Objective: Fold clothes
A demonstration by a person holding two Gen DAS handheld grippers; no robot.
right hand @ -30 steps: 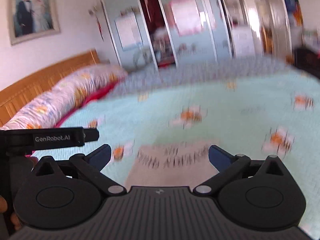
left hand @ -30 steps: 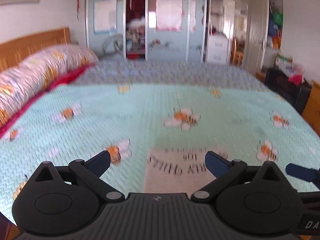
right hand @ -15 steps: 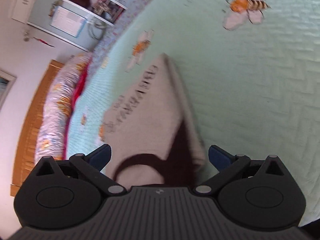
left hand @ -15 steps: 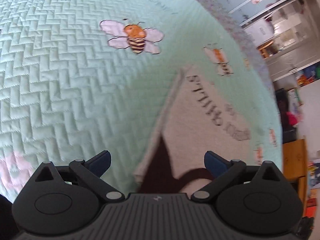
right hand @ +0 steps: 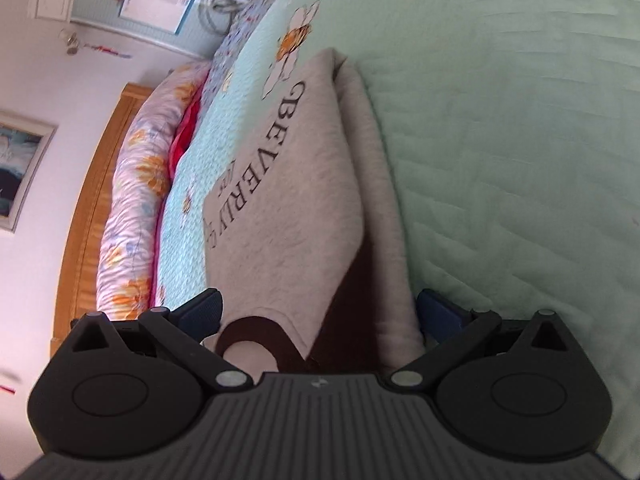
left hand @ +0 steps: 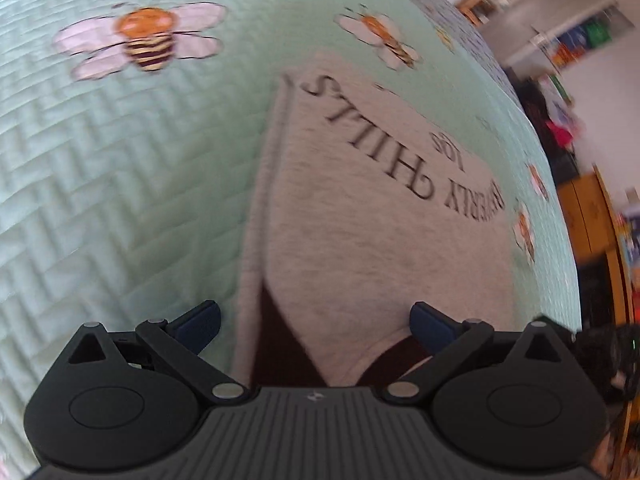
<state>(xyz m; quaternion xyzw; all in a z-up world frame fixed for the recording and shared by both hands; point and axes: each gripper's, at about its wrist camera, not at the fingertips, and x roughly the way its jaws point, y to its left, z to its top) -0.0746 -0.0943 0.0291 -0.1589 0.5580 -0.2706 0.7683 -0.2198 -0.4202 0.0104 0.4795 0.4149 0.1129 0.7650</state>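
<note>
- Mint-green quilted bedspread [left hand: 132, 168] with stitched bees covers the bed you are working over.
- Your folded grey sweatshirt [left hand: 372, 216] lies flat on it, dark "BEVERLY HILLS" lettering facing up, brown trim at the near end, a layered fold along each side.
- Your left gripper [left hand: 316, 322] is spread wide over the garment's near left corner, pinching nothing.
- Your right gripper [right hand: 320, 312] is likewise spread, straddling the near right corner's folded edge.

Open quilt [left hand: 120, 184] around shirt [left hand: 380, 220]
</note>
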